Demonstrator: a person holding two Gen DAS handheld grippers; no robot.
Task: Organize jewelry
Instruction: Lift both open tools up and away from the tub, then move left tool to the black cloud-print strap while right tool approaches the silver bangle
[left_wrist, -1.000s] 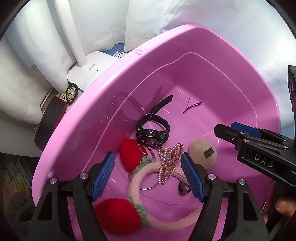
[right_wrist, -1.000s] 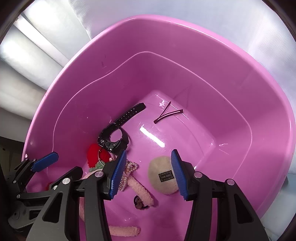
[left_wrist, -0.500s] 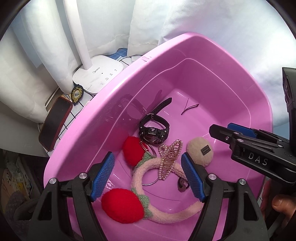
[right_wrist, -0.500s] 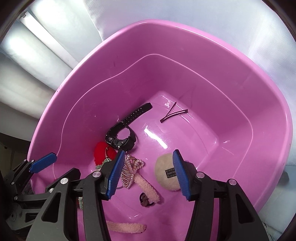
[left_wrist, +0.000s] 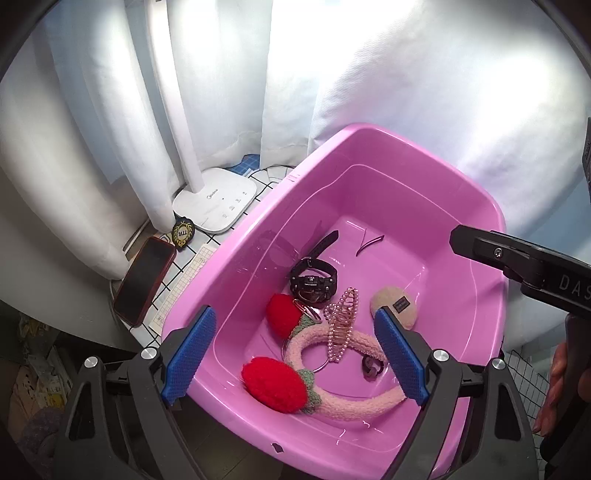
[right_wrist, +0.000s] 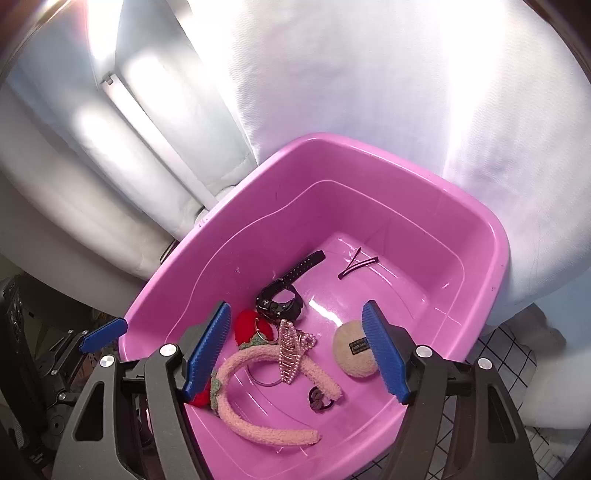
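In the pink tub (left_wrist: 476, 192): one watch (left_wrist: 314, 280), one headband (left_wrist: 332, 398), one pearl clip (left_wrist: 341, 328), one puff (left_wrist: 397, 308); both my grippers' fingers (left_wrist: 192, 354) (right_wrist: 384, 354) spread apart, empty.

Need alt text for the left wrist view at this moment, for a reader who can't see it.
The open left gripper hovers above a pink tub holding a fuzzy pink headband with red strawberries, a pearl hair claw, a black watch, a beige puff and a bobby pin. A phone and white lamp base sit left of the tub.
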